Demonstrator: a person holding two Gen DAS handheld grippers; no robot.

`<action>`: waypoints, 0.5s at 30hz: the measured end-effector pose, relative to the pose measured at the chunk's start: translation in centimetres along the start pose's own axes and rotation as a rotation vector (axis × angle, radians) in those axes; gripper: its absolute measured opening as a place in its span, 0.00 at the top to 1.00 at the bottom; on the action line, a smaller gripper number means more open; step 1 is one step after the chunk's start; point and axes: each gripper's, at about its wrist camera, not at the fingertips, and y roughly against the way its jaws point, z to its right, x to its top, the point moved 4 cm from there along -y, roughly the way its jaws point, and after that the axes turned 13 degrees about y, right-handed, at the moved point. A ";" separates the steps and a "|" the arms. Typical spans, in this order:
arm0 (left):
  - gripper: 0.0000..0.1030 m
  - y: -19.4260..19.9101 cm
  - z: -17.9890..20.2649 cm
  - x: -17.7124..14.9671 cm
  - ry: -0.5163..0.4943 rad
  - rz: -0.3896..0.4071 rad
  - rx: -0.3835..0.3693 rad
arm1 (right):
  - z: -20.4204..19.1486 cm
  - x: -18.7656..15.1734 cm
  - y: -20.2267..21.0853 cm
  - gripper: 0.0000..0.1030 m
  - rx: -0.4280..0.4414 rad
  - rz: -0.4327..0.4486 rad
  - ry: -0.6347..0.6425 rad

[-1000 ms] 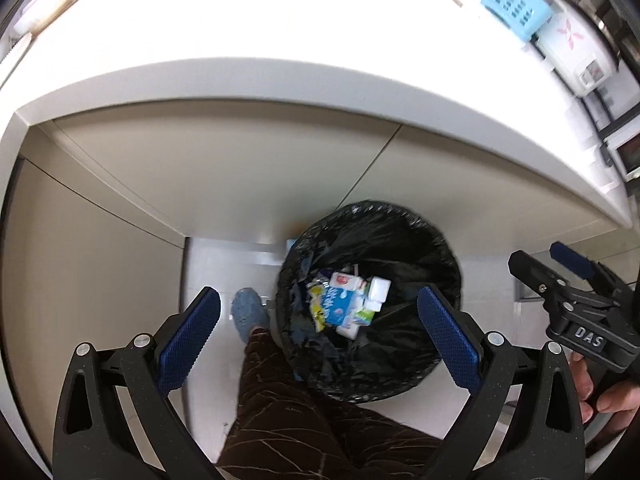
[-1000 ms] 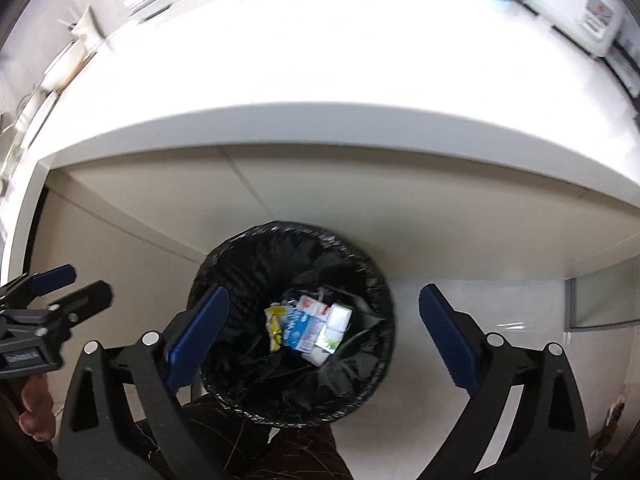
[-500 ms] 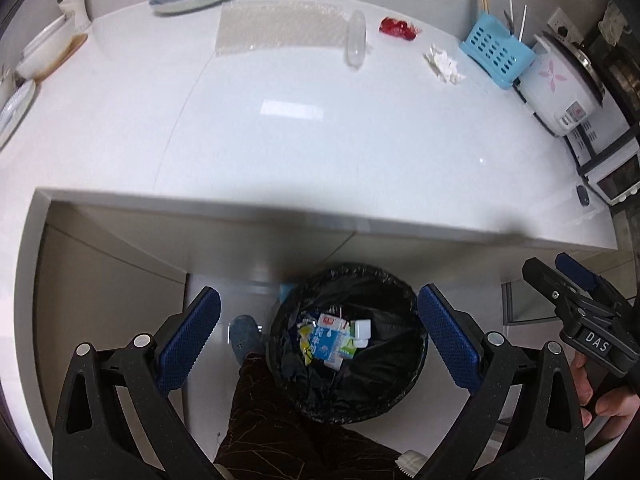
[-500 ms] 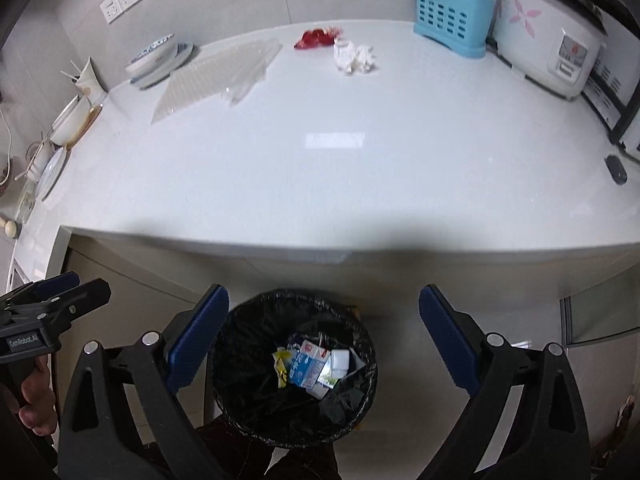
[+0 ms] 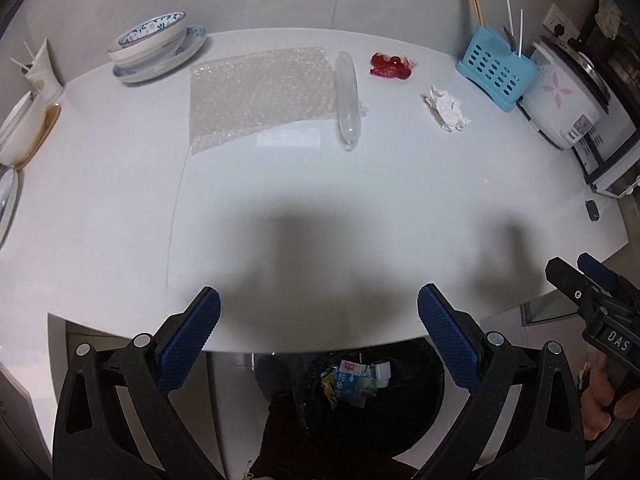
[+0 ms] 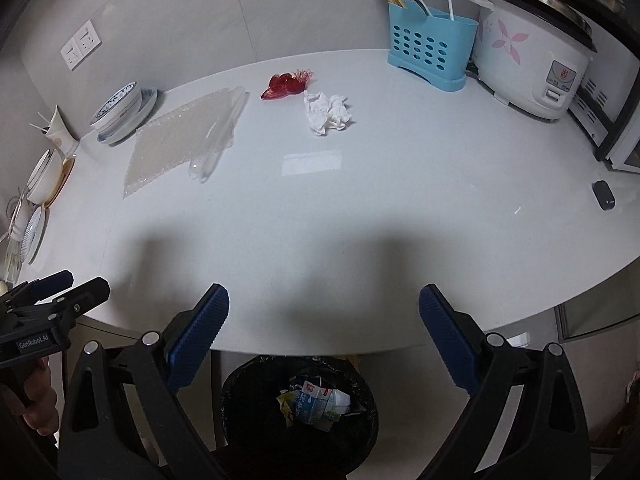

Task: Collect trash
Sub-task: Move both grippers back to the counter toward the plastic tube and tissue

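Note:
On the white counter (image 5: 280,208) lie a sheet of bubble wrap (image 5: 256,96), a clear plastic bottle (image 5: 347,100), a red wrapper (image 5: 390,66) and a crumpled white tissue (image 5: 447,109). The same bubble wrap (image 6: 180,140), bottle (image 6: 218,140), red wrapper (image 6: 286,85) and tissue (image 6: 327,113) show in the right wrist view. A black-lined bin (image 6: 300,404) with cartons in it stands on the floor below the counter edge. My left gripper (image 5: 318,336) and right gripper (image 6: 324,336) hang open and empty above the counter's near edge, far from the trash.
Stacked bowls (image 5: 154,46) and plates (image 5: 18,136) sit at the left. A blue utensil caddy (image 6: 430,54), a rice cooker (image 6: 532,68) and a small black object (image 6: 603,195) stand at the right. A hand holds each gripper's handle.
Both grippers have risen and tilted up from over the bin to face the counter top. The bin has dropped to the bottom of both views. Both stay open.

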 end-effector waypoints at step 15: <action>0.07 -5.5 3.0 11.9 -0.010 -0.026 -0.023 | 2.0 8.1 -5.2 0.11 -0.072 -0.033 -0.006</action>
